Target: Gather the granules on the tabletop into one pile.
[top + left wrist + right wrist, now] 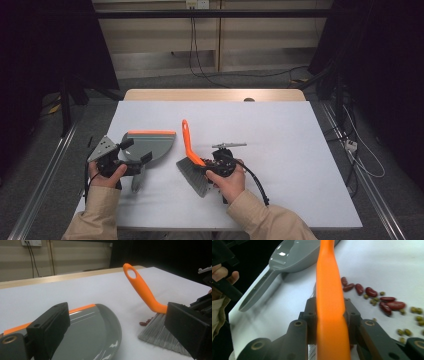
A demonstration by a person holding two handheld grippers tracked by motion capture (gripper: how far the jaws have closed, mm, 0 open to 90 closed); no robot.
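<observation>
Nearest us in the high view, our sleeves [102, 210] come in from the bottom edge over the white counter [280, 145]. On it lies the grey dustpan [150, 145] with its orange lip, empty as far as we can see, its handle pointing back toward us. Our left tool [134, 157] sits at that handle with its jaws apart; in the left gripper view they stand wide, with the pan [92, 332] low between them and nothing gripped. Just right of the pan is the brush [192, 167], its grey bristles on the counter and its orange handle tilted up. Our right tool [210, 170] is clamped on that handle, as the right gripper view shows, with the orange shaft [330, 302] pinched between both jaws. That view also gives us scattered red beans [372, 292] and small green beans [418, 318] on the counter beside the brush; the left gripper view catches a few red ones [145, 323] at the bristles. We read no writing anywhere.
</observation>
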